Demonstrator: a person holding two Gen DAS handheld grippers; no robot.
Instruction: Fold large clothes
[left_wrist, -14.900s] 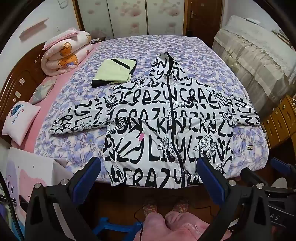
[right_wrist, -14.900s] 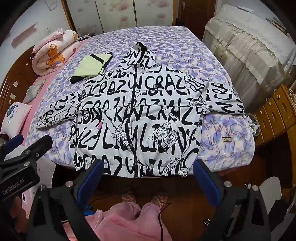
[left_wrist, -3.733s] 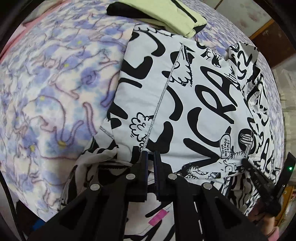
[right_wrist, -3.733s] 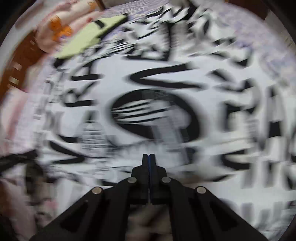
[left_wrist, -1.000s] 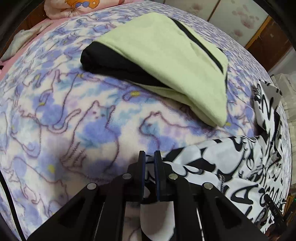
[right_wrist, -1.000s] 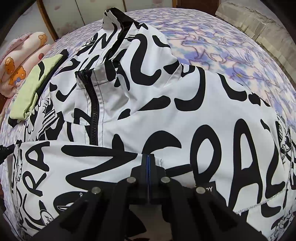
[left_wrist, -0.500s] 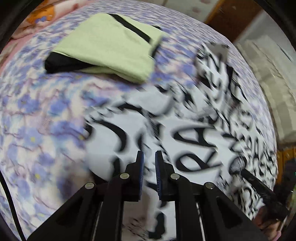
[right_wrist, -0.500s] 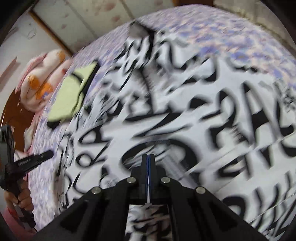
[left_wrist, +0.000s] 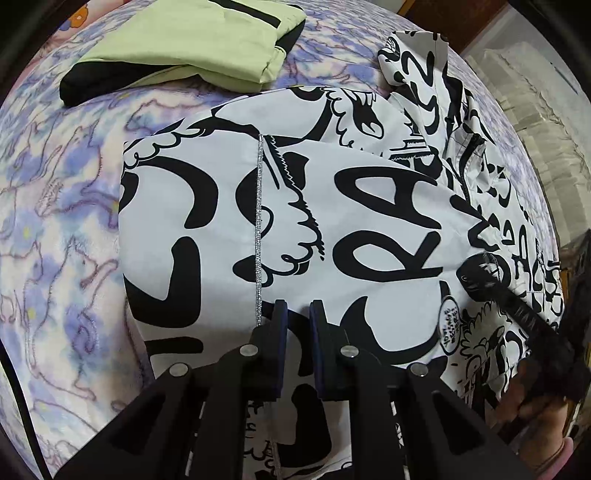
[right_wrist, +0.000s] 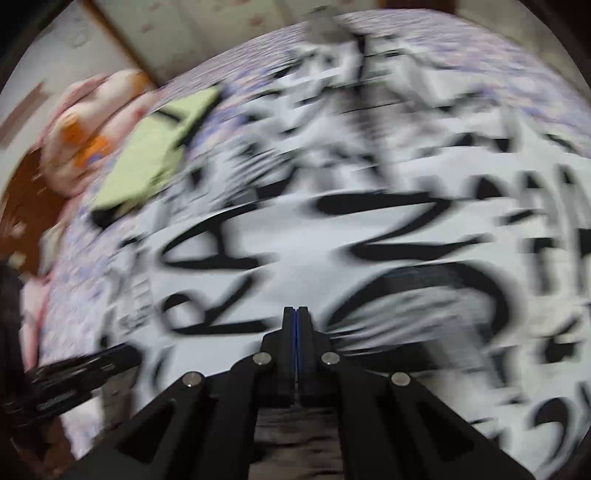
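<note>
jacket: the black-and-white lettered jacket (left_wrist: 332, 221) lies on the flowered bedspread (left_wrist: 62, 229), just below the folded green garment (left_wrist: 192, 40) and apart from it.
done so far: my left side of the jacket looks turned in over the body; a straight folded edge runs down the side toward the bedspread and a silver seam line shows on top. i judge this as the first side fold in place.
left gripper: my left gripper (left_wrist: 295, 314) sits low over that folded panel, its two fingers a narrow slit apart. cloth shows through the slit, but i cannot tell if the pads pinch it or only rest above it.
right gripper: my right gripper (right_wrist: 295, 321) has its fingers pressed flat together. the view is smeared by blur, and whether a fold of jacket is caught between the tips i cannot tell. from the left view it shows as a dark bar over the jacket's far side (left_wrist: 517, 310).
hood: the hood (left_wrist: 413, 62) stands out at the top, not tucked.
left to do: by my reckoning the other side needs checking or turning in, then the hood goes down, then the length gets folded up into a packet like the green one.
how far: about a third to half, i would say.
</note>
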